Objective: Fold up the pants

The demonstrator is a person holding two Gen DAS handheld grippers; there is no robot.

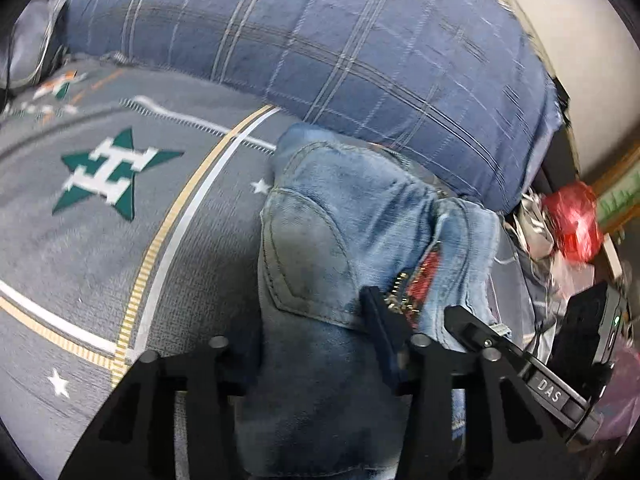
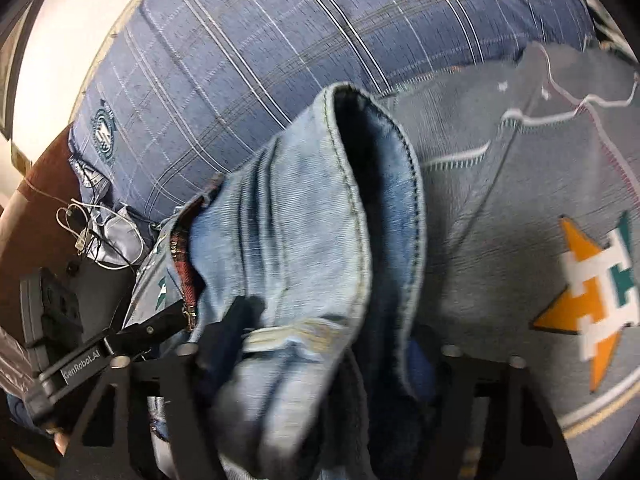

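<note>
Light blue jeans (image 1: 320, 216) lie bunched on a grey bedsheet (image 1: 80, 260), back pocket up, zipper and red lining showing at the waist. My left gripper (image 1: 316, 320) straddles the pocket end. Its right finger (image 1: 378, 320) presses into the denim; the other finger is hidden under the cloth. In the right wrist view a folded jeans layer with its stitched hem (image 2: 344, 184) fills my right gripper (image 2: 328, 332). One dark finger (image 2: 240, 320) touches the denim and the other is covered. Each gripper shows in the other's view, close beside the waist (image 1: 500, 336) (image 2: 132, 336).
A thick blue plaid quilt (image 1: 340, 48) lies right behind the jeans. The sheet bears green and orange star logos (image 1: 108, 172) (image 2: 592, 300). Past the bed's edge sit a red plastic bag (image 1: 576, 220), white cables (image 2: 92, 240) and a brown surface (image 2: 36, 220).
</note>
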